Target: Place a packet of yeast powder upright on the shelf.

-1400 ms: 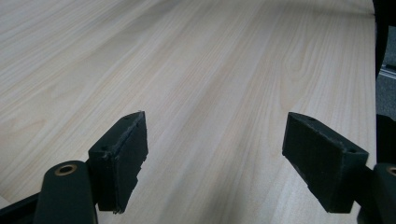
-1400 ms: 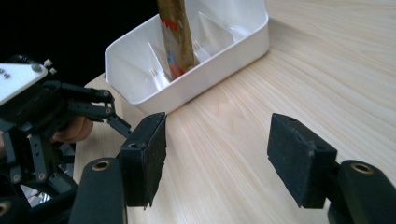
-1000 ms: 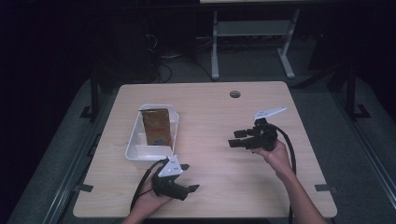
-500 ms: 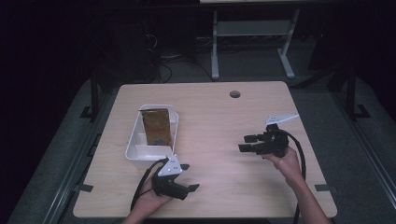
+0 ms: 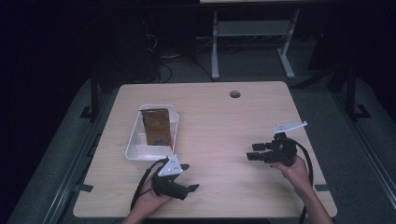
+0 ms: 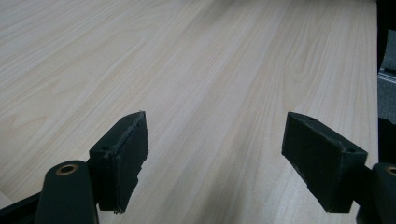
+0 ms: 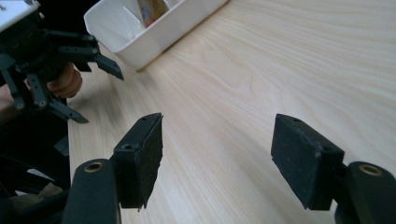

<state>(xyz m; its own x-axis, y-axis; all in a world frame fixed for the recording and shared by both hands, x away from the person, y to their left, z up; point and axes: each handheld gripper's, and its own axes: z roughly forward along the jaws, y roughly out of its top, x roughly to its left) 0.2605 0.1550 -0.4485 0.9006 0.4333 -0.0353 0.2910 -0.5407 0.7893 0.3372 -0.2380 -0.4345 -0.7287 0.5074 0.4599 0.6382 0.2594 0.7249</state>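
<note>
1. Jaws on both grippers spread wide, nothing btwn them; bare wood shows in each gap.
2. Far left of table [image 5: 219, 116]: white tray [image 5: 134, 145], long side running away from the person, near the table's left edge. Brown packet [image 5: 155, 126] lies inside it, in the far part; the near part looks empty but small dividers are hard to make out. In right gripper view the tray [image 7: 154, 39] sits top left w/ the packet [image 7: 152, 8] just peeking over its rim.
3. Left gripper [image 5: 188, 177] just in front of the tray's near end, close to the table's near edge, held by the left hand [image 5: 154, 198]. Jaws point right, across the table. Not touching tray; small gap btwn them. Grey plate on top, cable trails back toward the person.
4. Left gripper view: its two black pads [image 6: 119, 165] stand well apart over light wood grain, tips low & near the surface. Can't tell if they touch the wood.
5. Mid-table: bare wood btwn the two grippers, which are well apart.
6. Right gripper [image 5: 254, 151] at right side of table, held by the right hand [image 5: 294, 170], jaws pointing left toward the other gripper and the tray. Grey plate sticks up and right.
7. Right gripper view: pads [image 7: 140, 158] wide apart, low over the wood; left gripper [image 7: 93, 70] shows farther off at upper left, likewise unclenched, beside the tray.
8. Far edge: small round grommet hole [image 5: 235, 94] in the tabletop, right of centre.
</note>
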